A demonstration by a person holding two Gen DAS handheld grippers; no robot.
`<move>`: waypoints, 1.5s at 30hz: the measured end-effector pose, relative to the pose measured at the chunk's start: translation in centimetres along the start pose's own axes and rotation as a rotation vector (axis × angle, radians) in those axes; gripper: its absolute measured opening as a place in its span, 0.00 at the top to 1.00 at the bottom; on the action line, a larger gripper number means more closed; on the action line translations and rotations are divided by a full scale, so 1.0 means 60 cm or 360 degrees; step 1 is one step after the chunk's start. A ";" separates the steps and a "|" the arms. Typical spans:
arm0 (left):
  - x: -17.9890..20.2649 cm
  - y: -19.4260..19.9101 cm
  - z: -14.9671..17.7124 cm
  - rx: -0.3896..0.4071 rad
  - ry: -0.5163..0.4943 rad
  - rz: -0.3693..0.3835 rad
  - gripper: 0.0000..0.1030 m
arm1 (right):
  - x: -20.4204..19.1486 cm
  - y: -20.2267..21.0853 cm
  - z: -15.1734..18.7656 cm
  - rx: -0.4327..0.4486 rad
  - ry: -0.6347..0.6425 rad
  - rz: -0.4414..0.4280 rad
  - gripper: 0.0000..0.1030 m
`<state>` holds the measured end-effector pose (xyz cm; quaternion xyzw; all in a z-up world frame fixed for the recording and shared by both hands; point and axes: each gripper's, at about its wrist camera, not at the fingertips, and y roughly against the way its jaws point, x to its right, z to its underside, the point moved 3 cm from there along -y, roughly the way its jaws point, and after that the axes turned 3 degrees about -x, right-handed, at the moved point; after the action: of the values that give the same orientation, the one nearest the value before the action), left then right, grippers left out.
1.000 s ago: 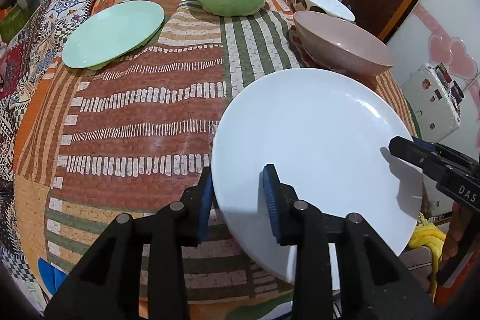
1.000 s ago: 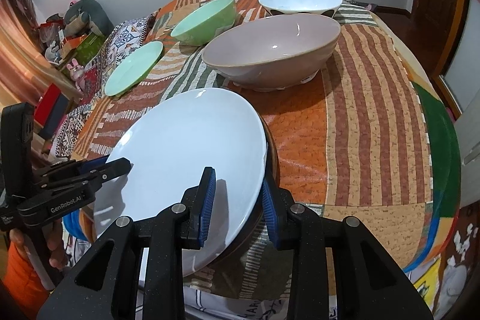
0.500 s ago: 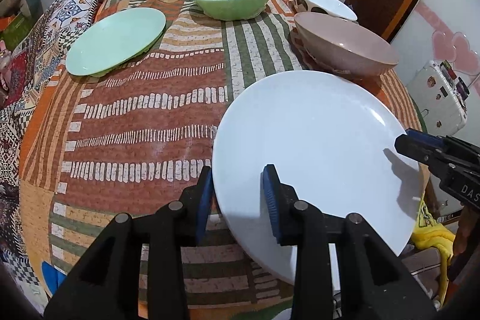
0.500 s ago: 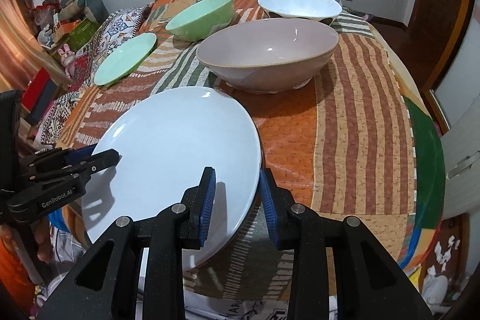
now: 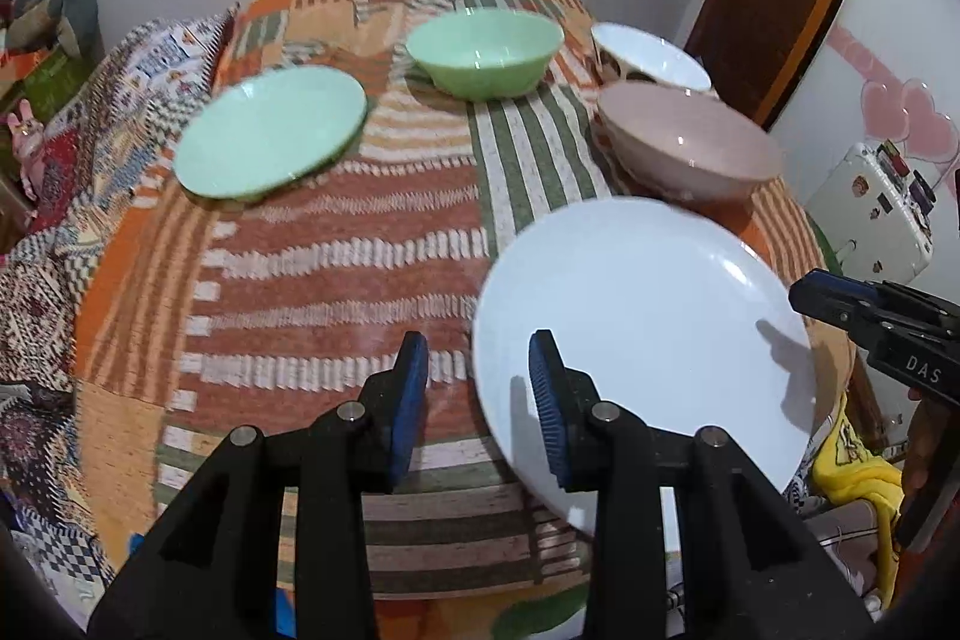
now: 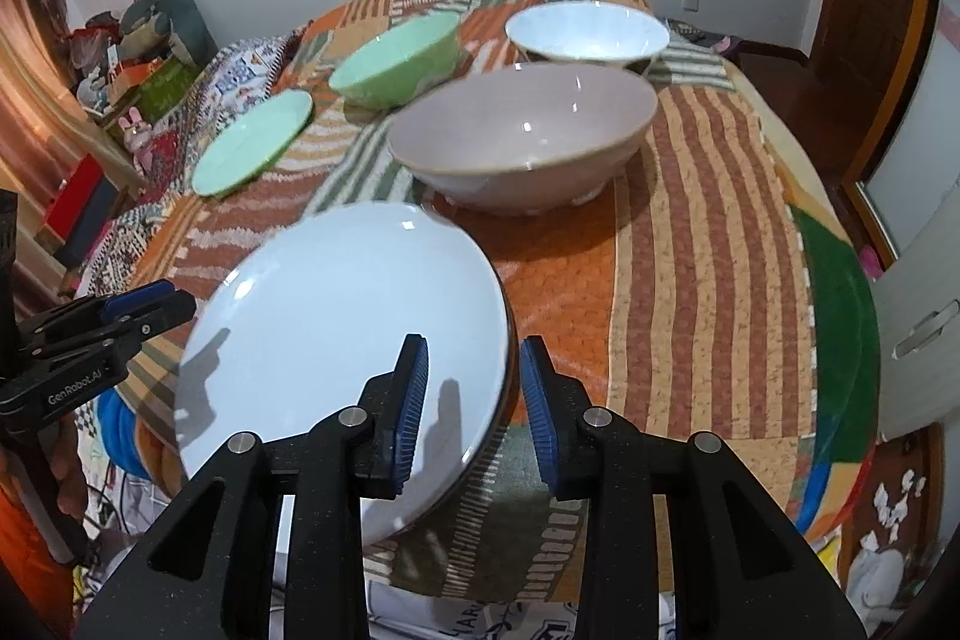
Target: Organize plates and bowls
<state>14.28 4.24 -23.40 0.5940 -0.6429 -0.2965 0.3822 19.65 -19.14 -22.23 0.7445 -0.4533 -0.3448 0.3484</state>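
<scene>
White plate (image 5: 648, 340) is sitting at the near edge of the table (image 5: 336, 250), overhanging it a little, w/ its right side looking raised off the cloth. Both grippers are straddling its rim from opposite sides.

Left gripper (image 5: 478, 382): jaws part open; one blue pad over the plate's top face, the other left of the rim. A gap is showing on each side, so not clamped.

Right gripper (image 6: 472, 385): jaws also apart around the opposite rim, one pad over the face, one outside. The rim is hiding the contact, so I can't rule out a light touch, but it reads as unclamped.

Likely destination: green plate (image 5: 270, 130), far left. Green bowl (image 5: 486, 52), pink bowl (image 5: 690, 148) and white bowl (image 5: 651, 58) are standing farther back.

Notes for doing this step well:
- Seat both pads deeper over the rim before closing; glazed surface prob. slippery.
- Close both sides together, then lift level.
- Keep clear of the pink bowl, just beyond the plate.
</scene>
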 end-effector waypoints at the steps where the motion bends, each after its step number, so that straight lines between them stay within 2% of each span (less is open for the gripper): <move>1: -0.002 0.006 -0.003 0.0015 -0.0001 -0.0007 0.66 | -0.003 0.005 -0.004 0.0013 0.0008 -0.0008 0.71; 4: -0.017 0.032 -0.014 0.0079 0.0000 -0.0066 0.65 | -0.021 0.019 -0.020 0.0060 0.0049 -0.0029 0.71; 9: -0.063 0.083 -0.036 0.0231 0.0069 -0.0159 0.52 | -0.058 0.031 -0.058 0.0146 0.0117 -0.0085 0.71; 13: -0.107 0.113 -0.055 0.0322 0.0107 -0.0255 0.43 | -0.096 0.025 -0.099 0.0199 0.0191 -0.0176 0.61; 21: -0.204 0.121 -0.092 0.0400 0.0206 -0.0424 0.32 | -0.153 -0.039 -0.158 0.0141 0.0252 -0.0276 0.60; 26: -0.268 0.091 -0.116 0.0376 0.0279 -0.0458 0.26 | -0.188 -0.081 -0.189 0.0088 0.0306 -0.0281 0.60; 35: -0.368 -0.010 -0.154 0.0232 0.0356 -0.0444 0.25 | -0.238 -0.148 -0.239 0.0043 0.0406 -0.0240 0.60; 45: -0.434 -0.111 -0.174 0.0124 0.0445 -0.0338 0.25 | -0.270 -0.237 -0.278 -0.0055 0.0441 -0.0235 0.60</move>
<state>26.71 30.02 -27.03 0.7083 -0.5282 -0.2246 0.4109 34.00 4.03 -22.21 0.8101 -0.3389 -0.2712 0.3940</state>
